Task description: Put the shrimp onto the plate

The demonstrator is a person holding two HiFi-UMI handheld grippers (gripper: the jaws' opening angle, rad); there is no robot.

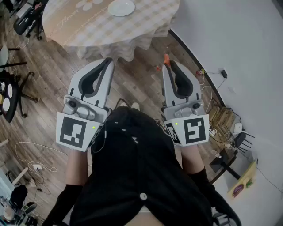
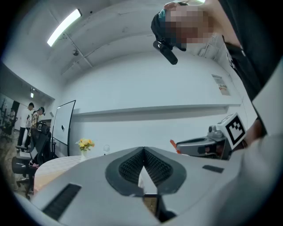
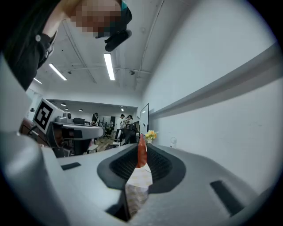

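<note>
The orange shrimp (image 1: 166, 58) sticks out of the tips of my right gripper (image 1: 167, 65), which is shut on it. In the right gripper view the shrimp (image 3: 141, 152) stands upright between the ribbed pads. My left gripper (image 1: 108, 61) is level beside it, with its jaws shut and nothing between them (image 2: 143, 151). From the left gripper view I see the right gripper (image 2: 208, 143) with the shrimp's tip (image 2: 173, 144) poking forward. The white plate (image 1: 121, 8) lies on the round checkered table (image 1: 97, 31), ahead of both grippers and well apart from them.
A white wall (image 1: 239, 39) runs along the right, with cables and a power strip (image 1: 223, 73) at its foot. A black stand (image 1: 9, 95) is on the left of the wood floor. Yellow flowers (image 2: 85, 144) stand on the table. People (image 3: 124, 121) stand far off.
</note>
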